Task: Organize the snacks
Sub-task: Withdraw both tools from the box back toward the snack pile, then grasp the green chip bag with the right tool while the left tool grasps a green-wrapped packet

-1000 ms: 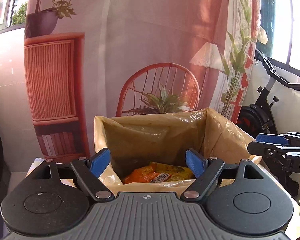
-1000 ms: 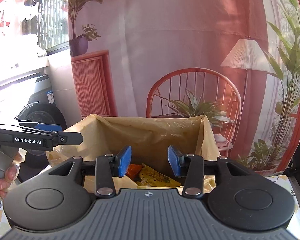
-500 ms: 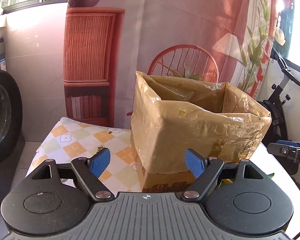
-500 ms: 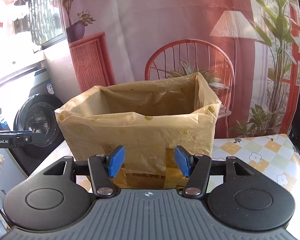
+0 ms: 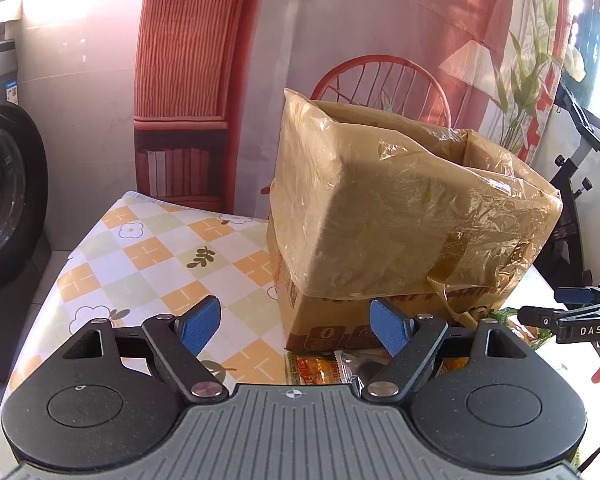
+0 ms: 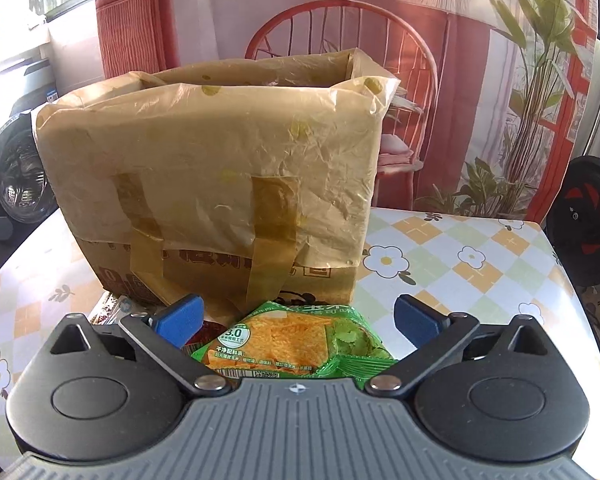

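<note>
At the centre of both wrist views stood the tall cardboard box lined with a yellowish translucent plastic bag (image 6: 208, 184), set on the tabletop with the orange-and-green checked floral cloth (image 6: 460, 256). Its open top faced upward, which suited it as the collecting container for the snacks; strips of tape held the liner against the front wall.

In the lower centre of the right wrist view, the green crisp packet with an orange picture panel (image 6: 296, 340) lay flat at the foot of the box. The right tool (image 6: 298, 318) was positioned over it with its jaws opening to a wide spread, the blue pads clear of the packet on both sides; this spacing probably served to straddle the wide packet before closing.

In the lower centre of the left wrist view, the left tool (image 5: 296, 322) was also wide and held nothing. A small orange-printed sachet with a crimped edge (image 5: 320, 368) lay just in front of it beside the box corner, likely its next pick.
</note>
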`<move>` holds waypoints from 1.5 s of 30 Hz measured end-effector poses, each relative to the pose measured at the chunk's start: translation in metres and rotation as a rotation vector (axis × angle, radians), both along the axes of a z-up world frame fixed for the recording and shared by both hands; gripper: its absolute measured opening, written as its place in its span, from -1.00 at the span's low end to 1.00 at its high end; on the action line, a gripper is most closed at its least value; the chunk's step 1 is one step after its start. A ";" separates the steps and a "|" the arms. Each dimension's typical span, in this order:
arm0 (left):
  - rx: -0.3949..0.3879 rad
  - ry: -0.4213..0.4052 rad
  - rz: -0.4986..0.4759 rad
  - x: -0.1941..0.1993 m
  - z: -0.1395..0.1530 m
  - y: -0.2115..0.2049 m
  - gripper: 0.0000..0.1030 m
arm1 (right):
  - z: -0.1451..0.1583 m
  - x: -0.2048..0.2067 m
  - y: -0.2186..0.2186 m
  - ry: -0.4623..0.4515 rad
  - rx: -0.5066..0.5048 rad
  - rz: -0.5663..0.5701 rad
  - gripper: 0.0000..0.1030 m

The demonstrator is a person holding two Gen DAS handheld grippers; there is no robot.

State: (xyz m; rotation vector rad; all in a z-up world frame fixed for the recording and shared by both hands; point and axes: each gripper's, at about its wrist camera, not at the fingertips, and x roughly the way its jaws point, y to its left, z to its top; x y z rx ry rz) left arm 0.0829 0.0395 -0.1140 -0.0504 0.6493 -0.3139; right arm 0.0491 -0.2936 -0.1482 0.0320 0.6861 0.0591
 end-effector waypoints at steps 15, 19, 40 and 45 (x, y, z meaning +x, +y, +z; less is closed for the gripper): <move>-0.016 0.082 -0.042 -0.002 -0.030 -0.008 0.61 | -0.056 0.036 -0.017 0.242 0.107 0.004 1.00; -0.015 0.110 -0.060 -0.005 -0.042 -0.011 0.60 | -0.058 0.029 -0.023 0.237 0.150 -0.024 0.87; 0.082 0.255 -0.111 0.006 -0.117 -0.063 0.20 | -0.027 -0.016 -0.009 0.048 0.175 -0.003 0.56; 0.092 0.241 -0.111 -0.001 -0.115 -0.057 -0.21 | -0.020 -0.022 -0.008 0.016 0.172 -0.002 0.56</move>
